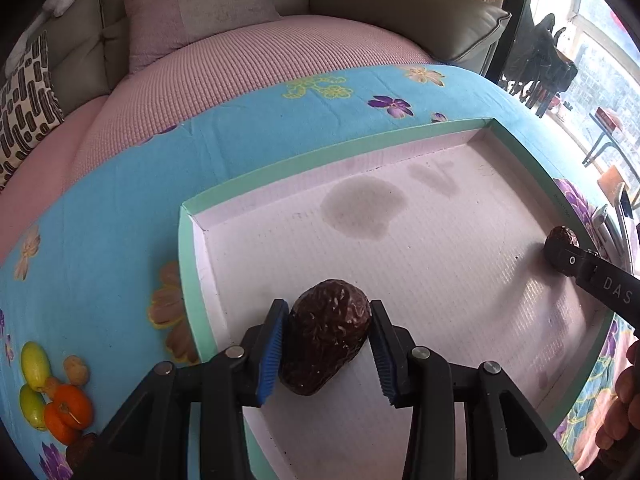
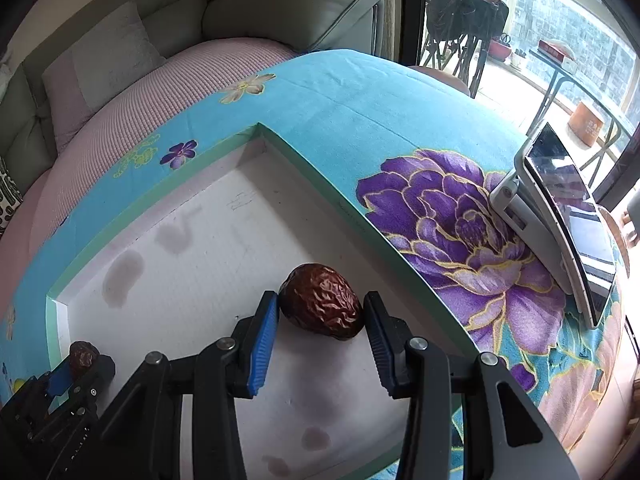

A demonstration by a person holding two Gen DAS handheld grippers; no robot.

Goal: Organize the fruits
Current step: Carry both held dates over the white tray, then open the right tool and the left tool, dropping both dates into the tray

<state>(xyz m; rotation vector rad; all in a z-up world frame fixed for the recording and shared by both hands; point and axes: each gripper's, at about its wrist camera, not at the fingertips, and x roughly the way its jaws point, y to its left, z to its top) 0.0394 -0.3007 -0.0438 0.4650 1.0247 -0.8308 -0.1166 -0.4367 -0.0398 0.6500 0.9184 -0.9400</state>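
Note:
A shallow white tray with a green rim (image 1: 192, 248) lies on the blue flowered cloth. In the left wrist view my left gripper (image 1: 328, 344) is shut on a wrinkled dark red date (image 1: 324, 344) near the tray's left wall. In the right wrist view my right gripper (image 2: 320, 328) is shut on a second red date (image 2: 320, 306) near the tray's right rim (image 2: 312, 176). The left gripper and its date (image 2: 82, 356) show at the lower left of that view. The right gripper's date (image 1: 562, 236) shows at the right of the left wrist view.
A pile of fruit lies on the cloth left of the tray: yellow-green fruits (image 1: 35, 364), oranges (image 1: 68, 408) and a walnut (image 1: 76, 370). A tablet on a stand (image 2: 568, 216) sits right of the tray. A pink-covered sofa (image 1: 248, 64) is behind the table.

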